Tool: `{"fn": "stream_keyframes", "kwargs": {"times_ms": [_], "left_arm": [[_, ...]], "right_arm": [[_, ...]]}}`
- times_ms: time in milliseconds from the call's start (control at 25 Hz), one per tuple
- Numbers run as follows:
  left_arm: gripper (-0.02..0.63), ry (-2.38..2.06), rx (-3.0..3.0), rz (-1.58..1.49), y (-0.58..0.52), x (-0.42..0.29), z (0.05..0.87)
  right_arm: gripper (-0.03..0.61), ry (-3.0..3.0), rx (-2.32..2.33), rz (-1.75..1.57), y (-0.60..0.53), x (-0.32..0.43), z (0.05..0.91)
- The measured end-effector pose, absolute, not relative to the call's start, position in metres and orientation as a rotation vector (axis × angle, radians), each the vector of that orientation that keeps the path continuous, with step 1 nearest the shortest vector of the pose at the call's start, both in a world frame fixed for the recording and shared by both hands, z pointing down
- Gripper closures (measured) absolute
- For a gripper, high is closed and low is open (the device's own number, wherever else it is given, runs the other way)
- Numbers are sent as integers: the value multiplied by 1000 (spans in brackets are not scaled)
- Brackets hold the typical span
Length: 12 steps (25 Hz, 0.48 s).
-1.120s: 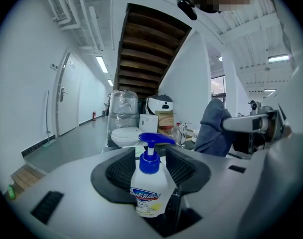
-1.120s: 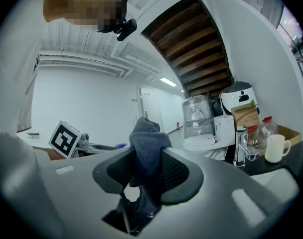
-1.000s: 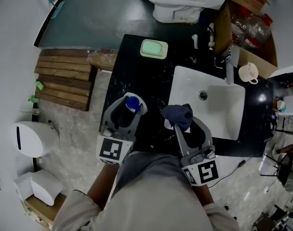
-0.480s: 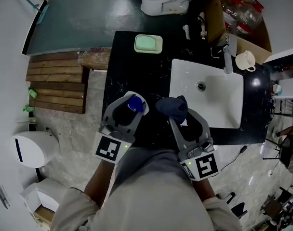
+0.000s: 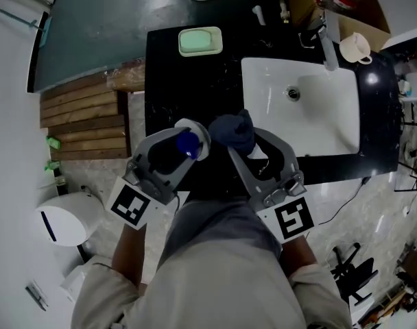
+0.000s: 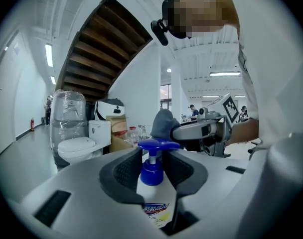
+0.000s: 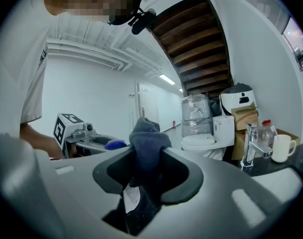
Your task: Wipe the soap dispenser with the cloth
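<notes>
The soap dispenser (image 6: pixel 152 172), a white bottle with a blue pump (image 5: pixel 188 142), lies along my left gripper (image 6: pixel 152 164) with its body between the pads; the jaws are closing on it. In the head view the left gripper (image 5: pixel 184 140) is held above the black counter's near edge. My right gripper (image 5: pixel 246 142) is shut on a dark blue cloth (image 5: pixel 232 131), which bunches out past its fingertips. The cloth (image 7: pixel 145 143) hangs close beside the pump, to its right; I cannot tell if they touch. In the right gripper view the right gripper (image 7: pixel 149 166) clamps it.
A white sink (image 5: pixel 253 108) is set in the black counter (image 5: pixel 169 88), with a tap (image 5: pixel 326 45) and a white mug (image 5: pixel 356 46) behind it. A green soap dish (image 5: pixel 200 41) sits at the counter's far end. Wooden slats (image 5: pixel 85 118) and a white bin (image 5: pixel 66 218) lie left.
The right gripper has carried the cloth leftward, up beside the dispenser's pump. The left gripper has turned in place with the bottle, its jaws narrower.
</notes>
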<state>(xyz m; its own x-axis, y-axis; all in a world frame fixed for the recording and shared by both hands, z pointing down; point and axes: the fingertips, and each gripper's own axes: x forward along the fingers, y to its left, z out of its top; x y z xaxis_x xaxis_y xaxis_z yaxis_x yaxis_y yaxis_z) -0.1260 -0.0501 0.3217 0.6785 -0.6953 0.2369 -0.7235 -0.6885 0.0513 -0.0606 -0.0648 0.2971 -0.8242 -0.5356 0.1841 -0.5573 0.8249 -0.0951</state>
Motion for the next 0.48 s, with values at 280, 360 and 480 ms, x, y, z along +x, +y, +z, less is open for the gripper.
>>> {"fn": "stream_keyframes", "kwargs": {"times_ms": [280, 360, 480], "left_arm": [[488, -1122, 2741, 250, -49, -125, 319], [488, -1116, 2742, 247, -49, -125, 319], [488, -1110, 2737, 239, -50, -125, 320]], "right_arm": [[446, -2904, 793, 311, -74, -78, 313], [446, -2908, 757, 311, -77, -85, 318], [446, -2913, 705, 326, -82, -94, 325]]}}
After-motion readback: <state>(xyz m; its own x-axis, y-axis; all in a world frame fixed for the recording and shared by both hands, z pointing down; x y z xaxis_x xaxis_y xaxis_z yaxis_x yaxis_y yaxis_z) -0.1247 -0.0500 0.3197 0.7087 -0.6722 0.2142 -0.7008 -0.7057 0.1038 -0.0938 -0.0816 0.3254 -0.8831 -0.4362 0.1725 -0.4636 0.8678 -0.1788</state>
